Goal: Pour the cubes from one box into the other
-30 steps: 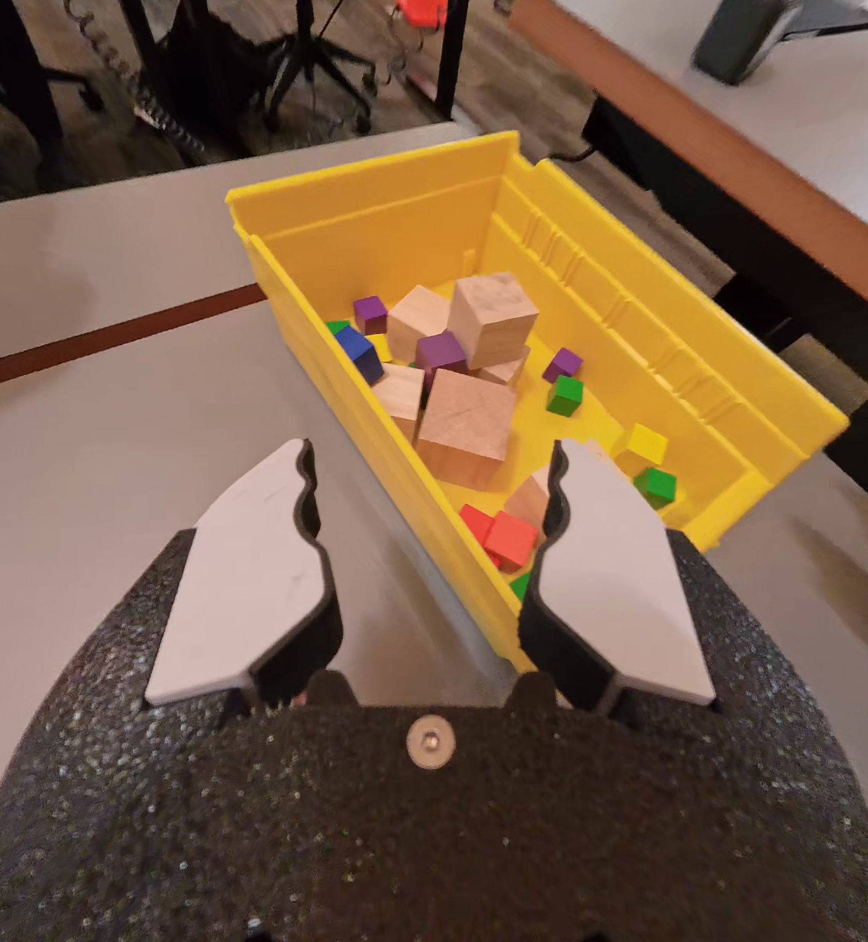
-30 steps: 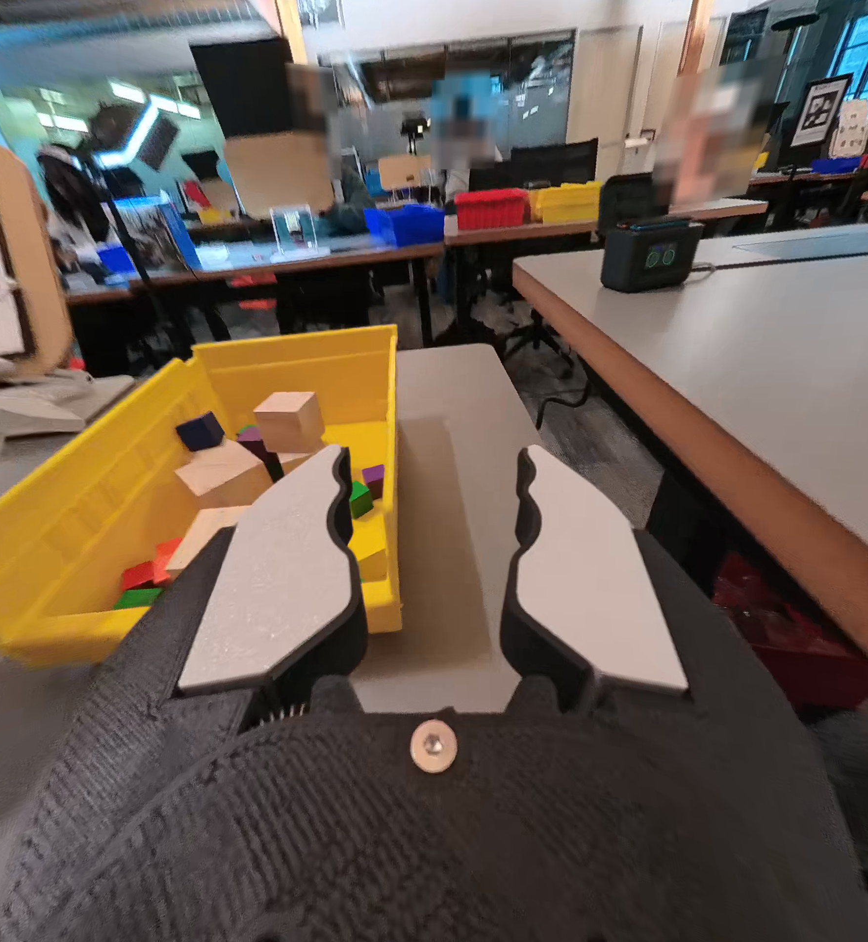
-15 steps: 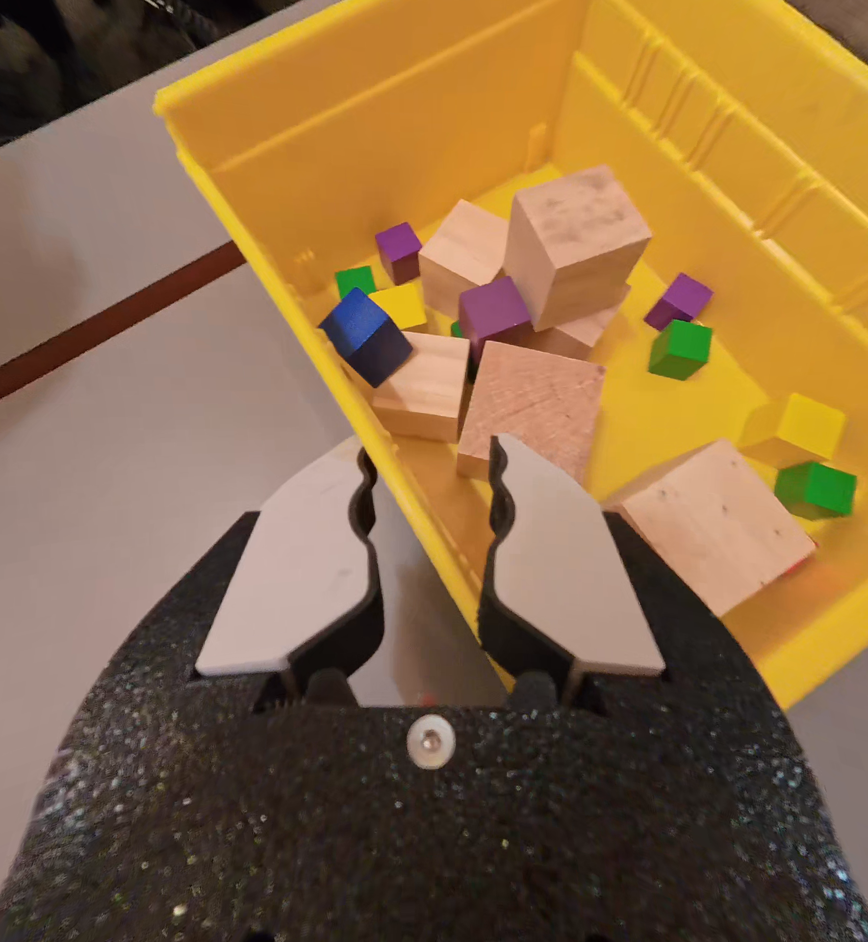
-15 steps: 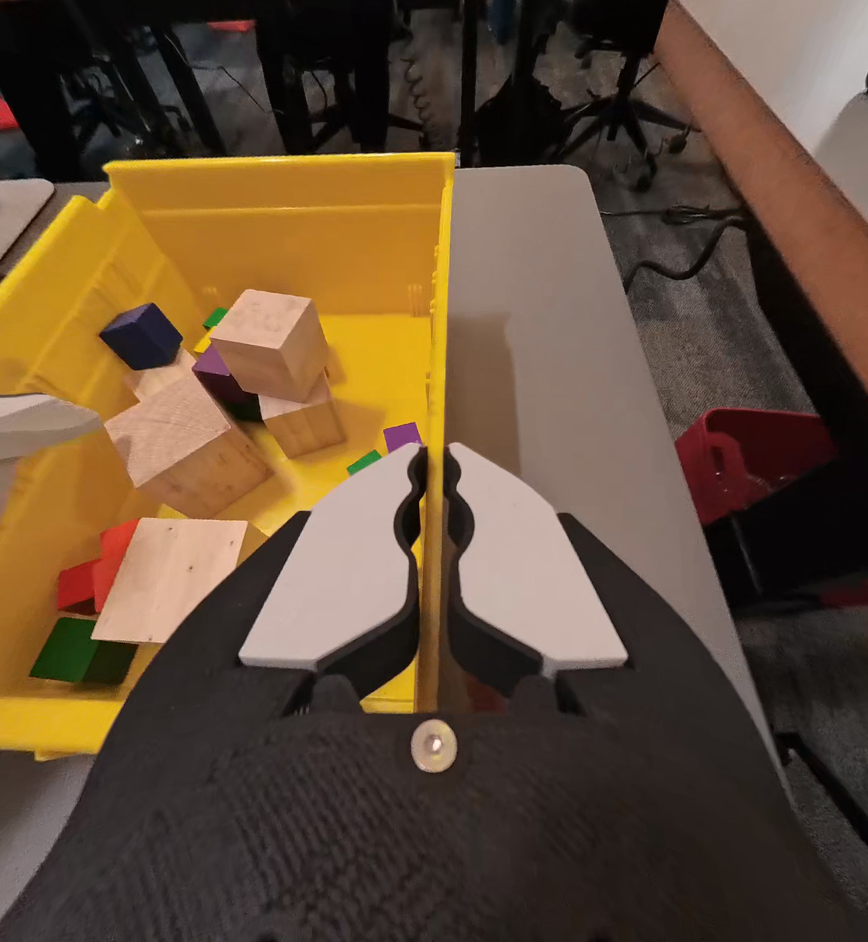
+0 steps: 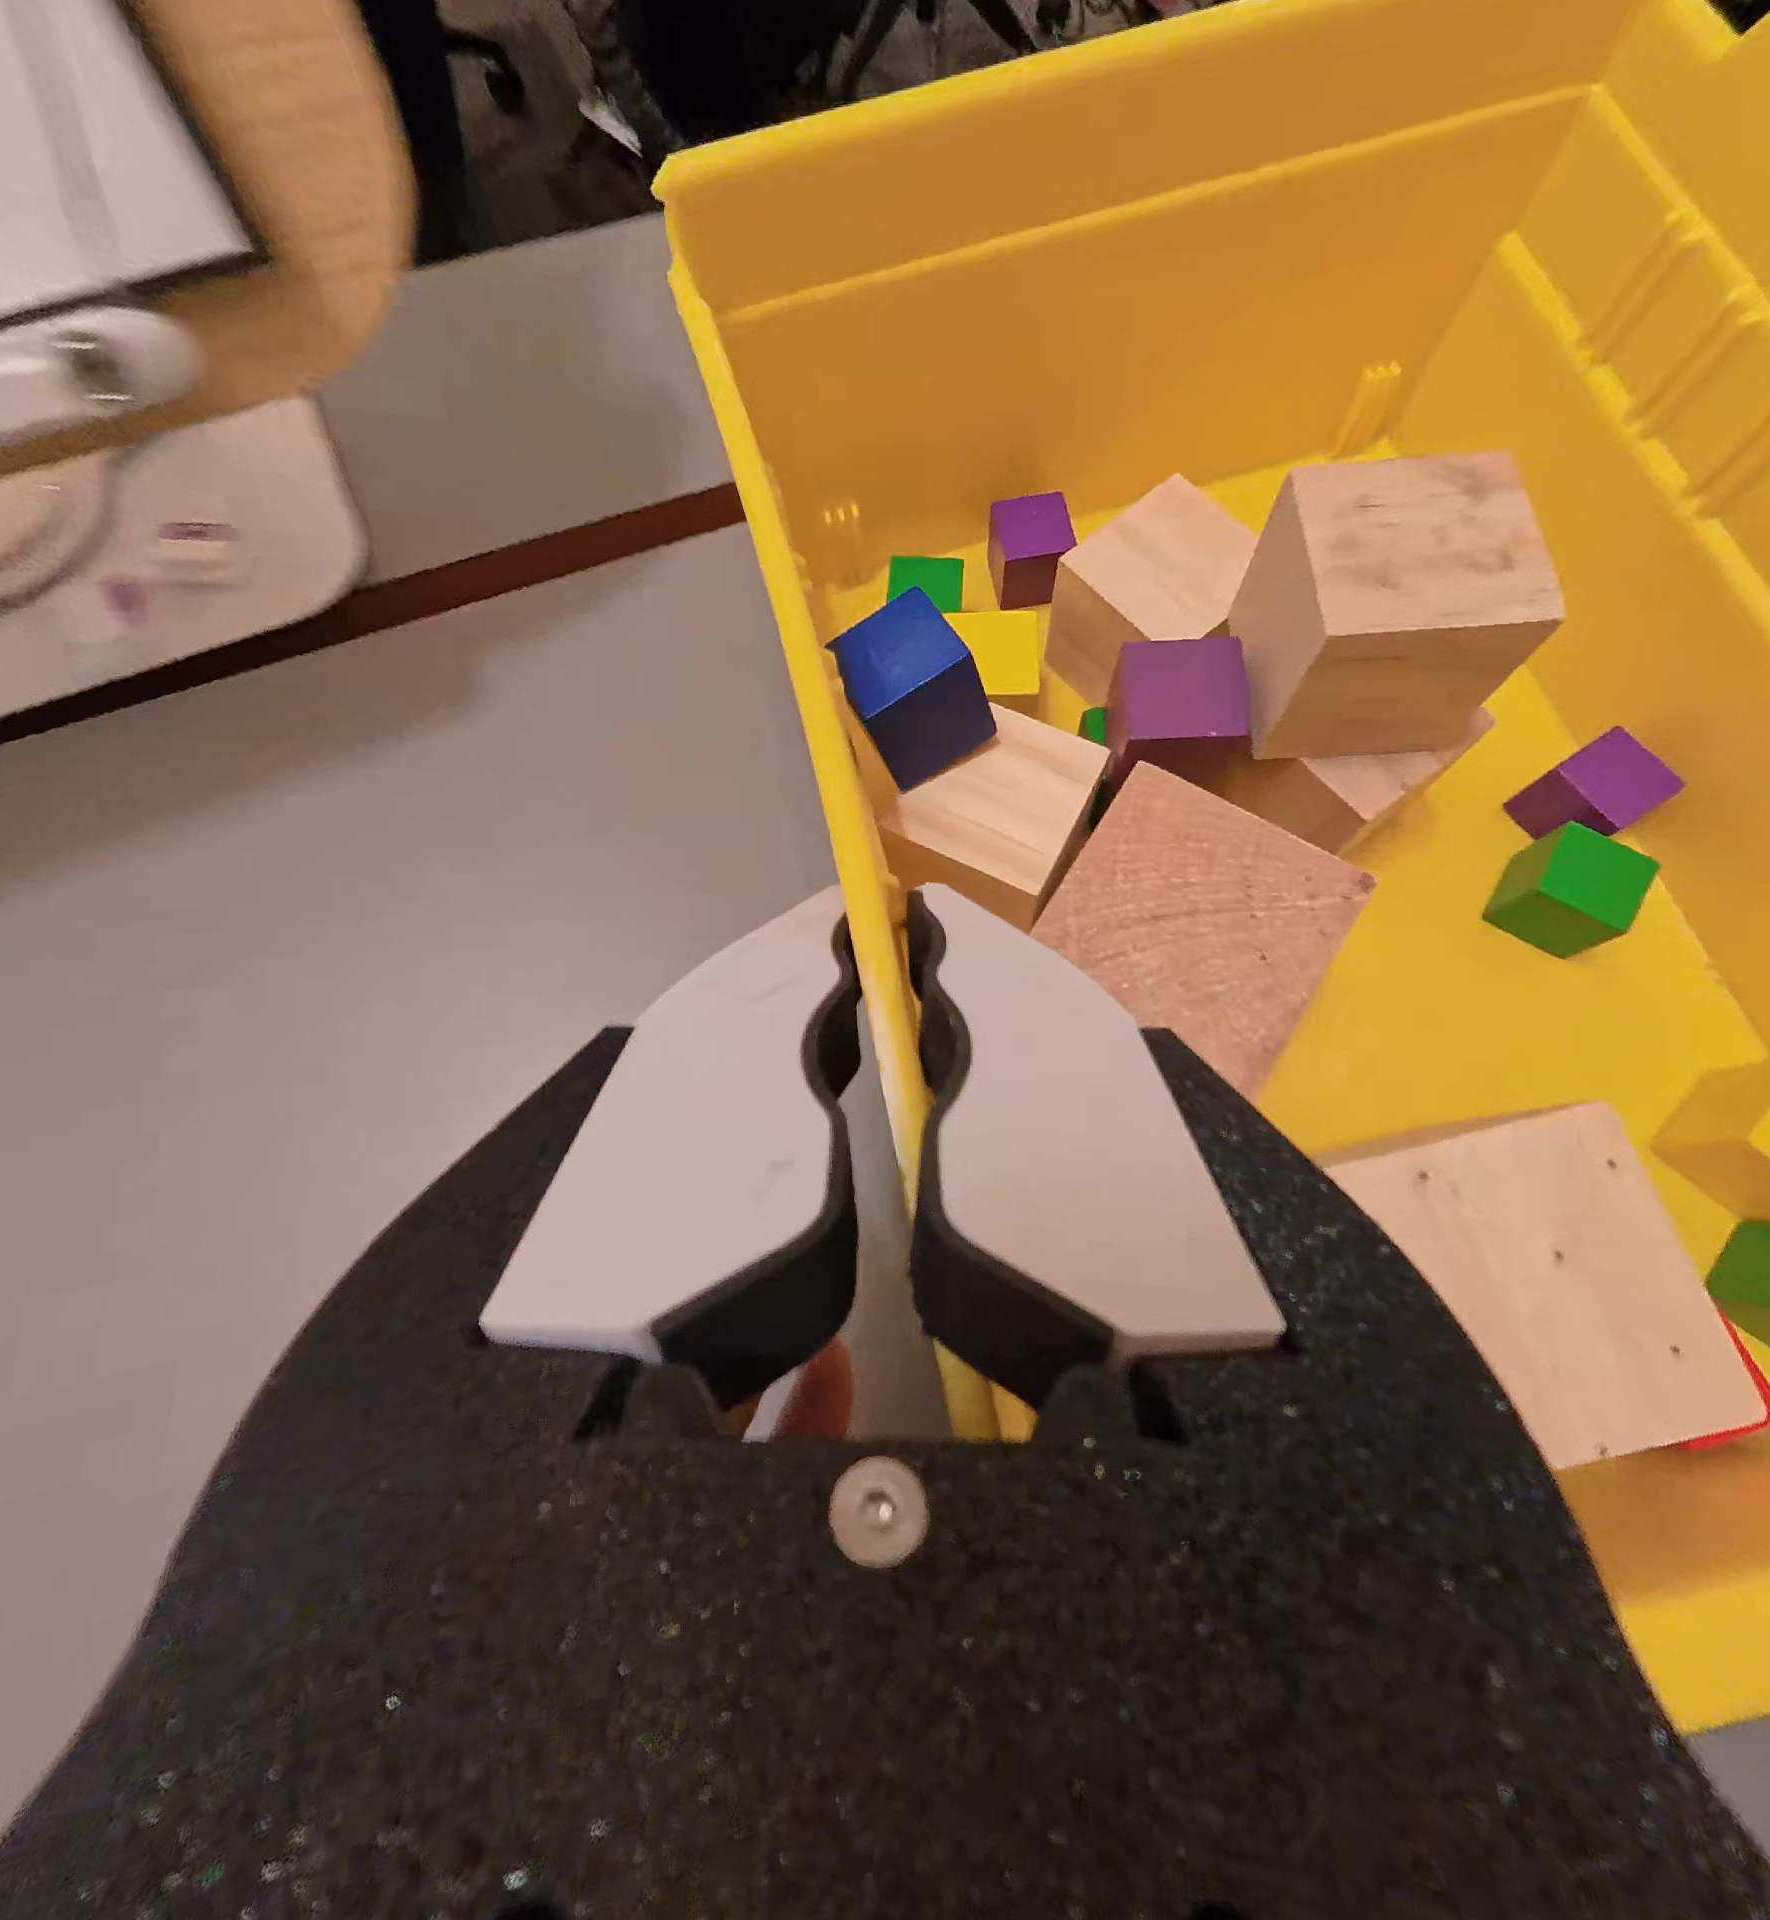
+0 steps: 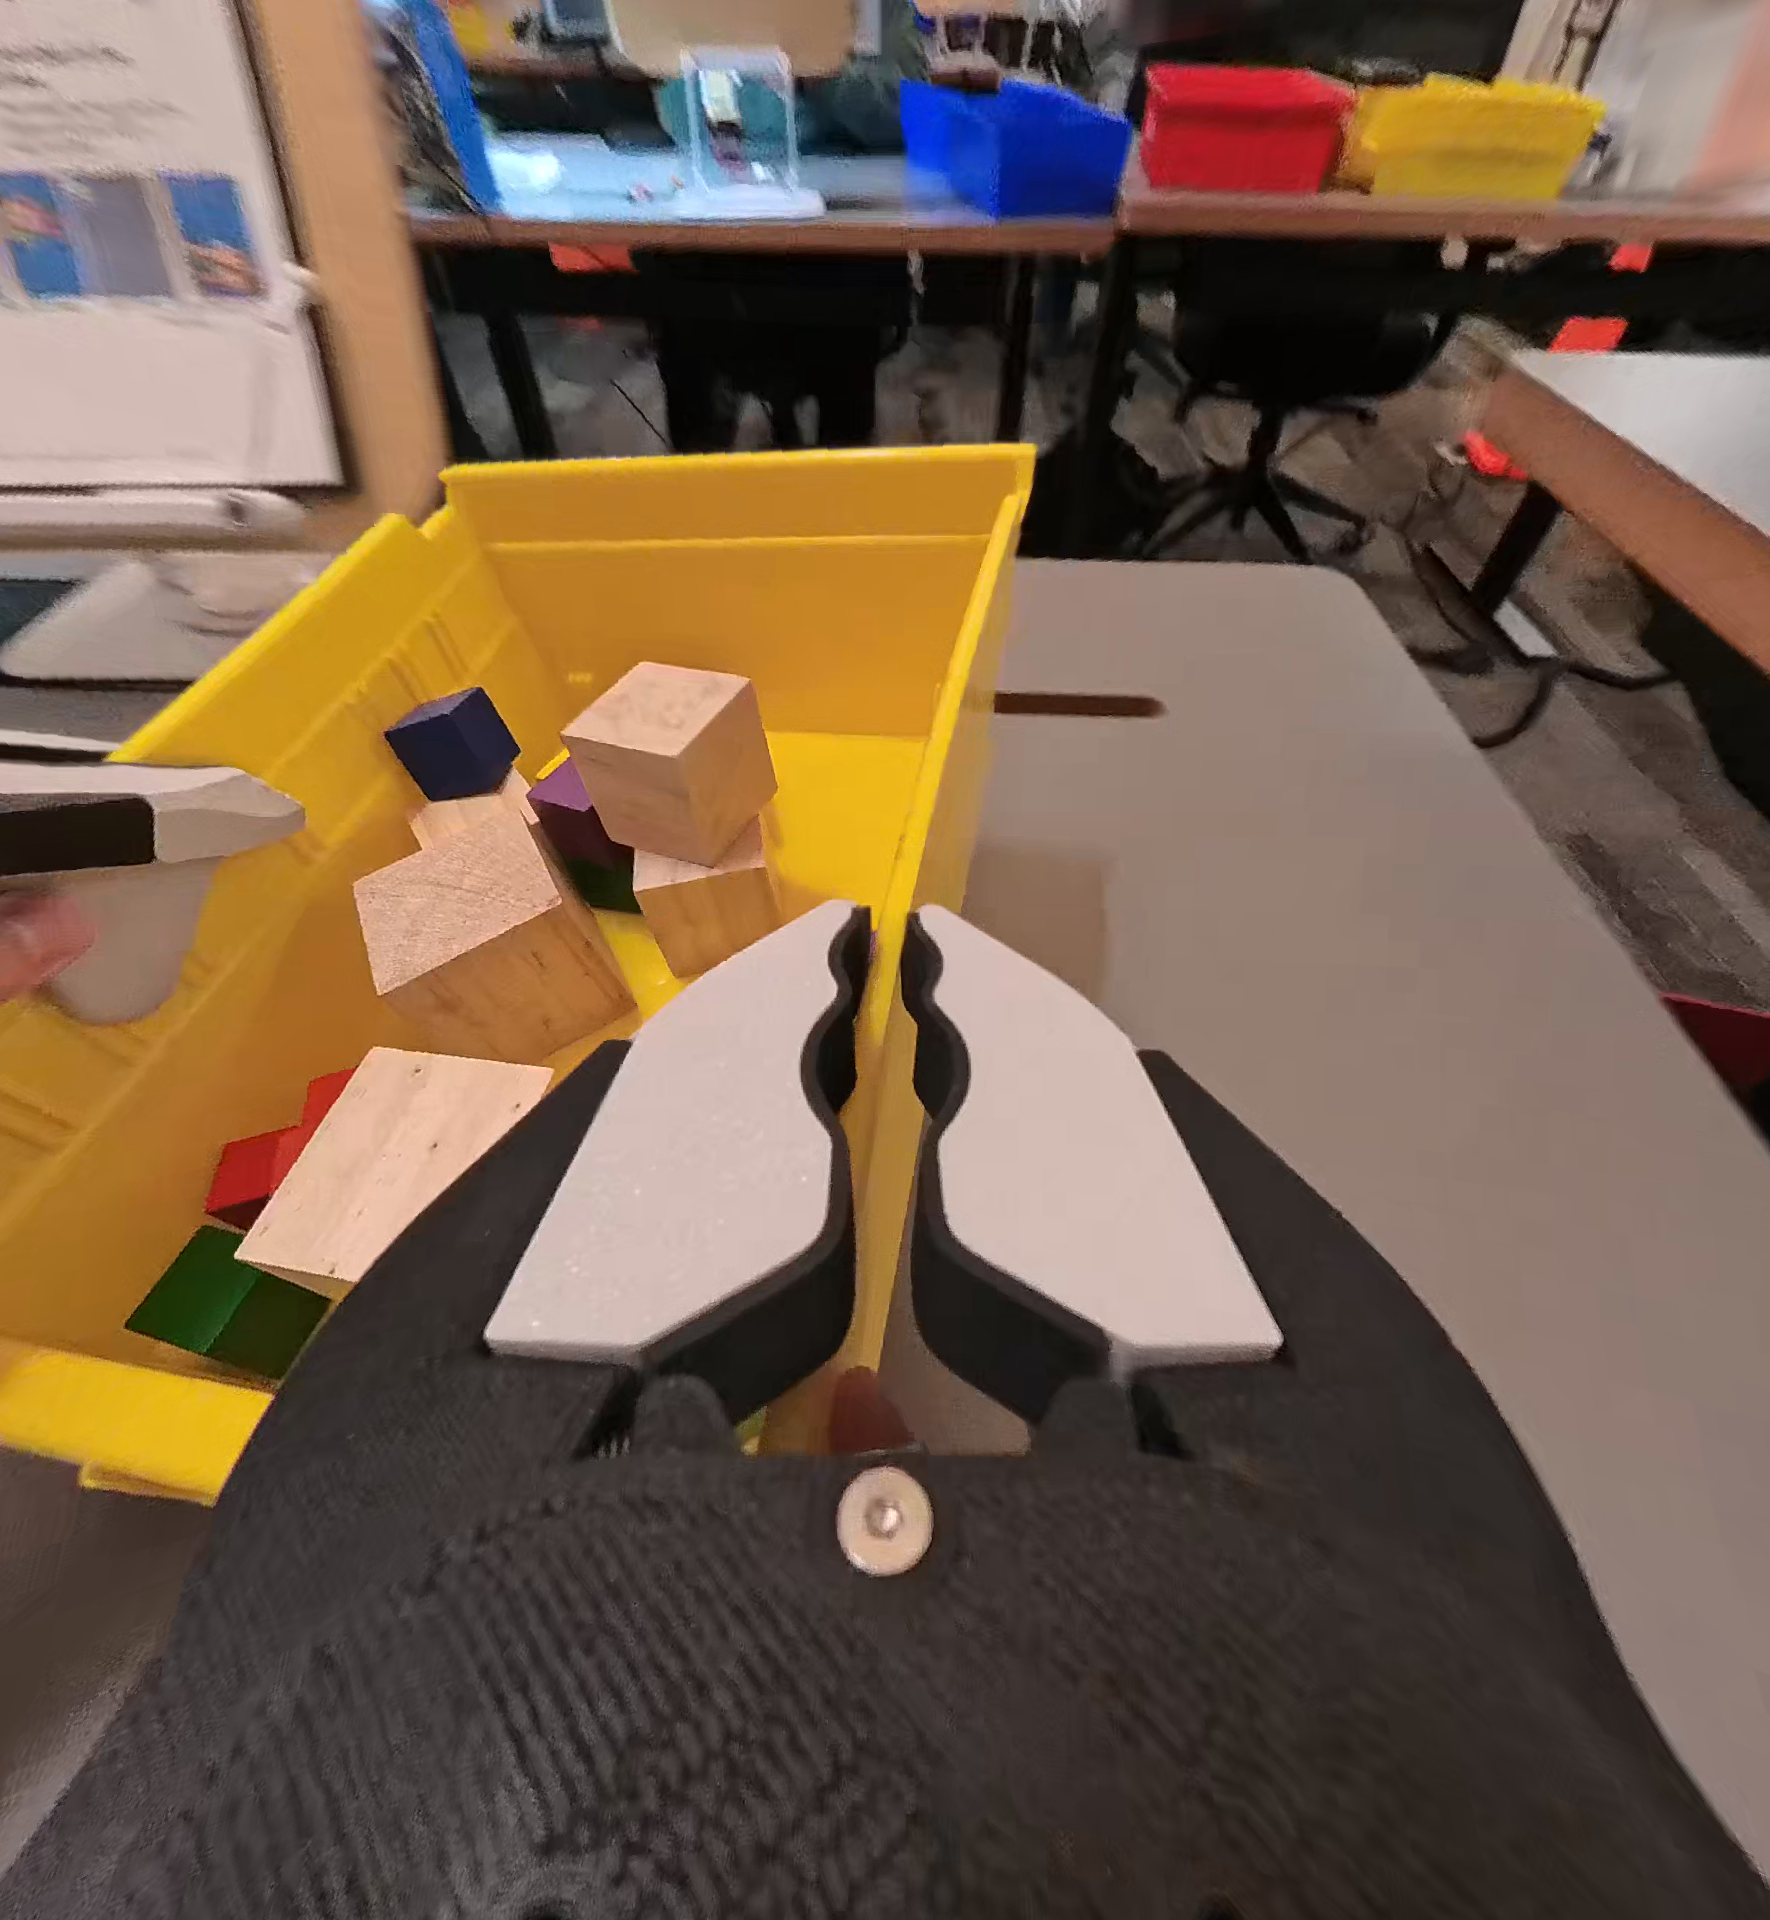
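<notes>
A yellow box (image 5: 1068,312) holds several cubes: big plain wooden cubes (image 5: 1400,603) and small blue (image 5: 912,675), purple (image 5: 1182,691), green (image 5: 1572,888), yellow and red ones. My left gripper (image 5: 886,914) is shut on the box's left wall. My right gripper (image 6: 886,920) is shut on the box's right wall (image 6: 948,727). In the right wrist view the box (image 6: 735,613) shows the wooden cubes (image 6: 668,758) and the blue cube (image 6: 450,738), with a finger of the left gripper (image 6: 206,810) on the opposite wall. I cannot tell whether the box is off the table.
The box is on a grey table (image 5: 341,935) with a slot (image 6: 1078,707) behind it. A white device (image 5: 133,520) stands at the far left. Another table (image 6: 1691,436) is to the right. Blue (image 6: 1016,145), red (image 6: 1239,125) and yellow (image 6: 1473,135) bins sit on far tables.
Both grippers moved in from open onto the box's side walls and closed on them. The left jaws, half open half a second ago, now pinch the wall. The right view has tipped up.
</notes>
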The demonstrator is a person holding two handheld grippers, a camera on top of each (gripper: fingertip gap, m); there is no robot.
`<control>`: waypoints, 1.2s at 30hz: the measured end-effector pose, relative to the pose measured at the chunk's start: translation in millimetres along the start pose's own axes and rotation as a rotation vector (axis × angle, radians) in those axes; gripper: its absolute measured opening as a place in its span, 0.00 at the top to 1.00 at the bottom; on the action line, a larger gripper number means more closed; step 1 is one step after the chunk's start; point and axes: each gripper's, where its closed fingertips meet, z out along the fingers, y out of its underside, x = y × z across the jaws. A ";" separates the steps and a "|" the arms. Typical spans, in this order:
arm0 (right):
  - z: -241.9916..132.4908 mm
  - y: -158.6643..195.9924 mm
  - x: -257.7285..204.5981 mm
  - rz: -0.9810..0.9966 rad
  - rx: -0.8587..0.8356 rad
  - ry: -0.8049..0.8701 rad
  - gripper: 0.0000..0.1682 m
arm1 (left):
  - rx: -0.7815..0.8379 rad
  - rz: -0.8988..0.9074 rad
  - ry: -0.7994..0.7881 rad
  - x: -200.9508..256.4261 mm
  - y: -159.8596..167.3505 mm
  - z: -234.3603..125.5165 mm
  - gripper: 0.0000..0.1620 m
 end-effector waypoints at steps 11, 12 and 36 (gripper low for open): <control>-24.1 12.9 -194.7 -0.050 0.087 -0.206 0.96 | 0.036 -0.046 -0.154 -164.3 69.5 -112.8 0.97; -23.3 15.9 -206.6 -0.042 0.083 -0.226 0.96 | 0.030 -0.053 -0.167 -174.9 76.4 -118.6 0.97; 10.8 -81.3 -455.8 -0.189 -0.026 -0.761 0.59 | -0.063 -0.092 -0.199 -271.1 181.9 -222.1 0.97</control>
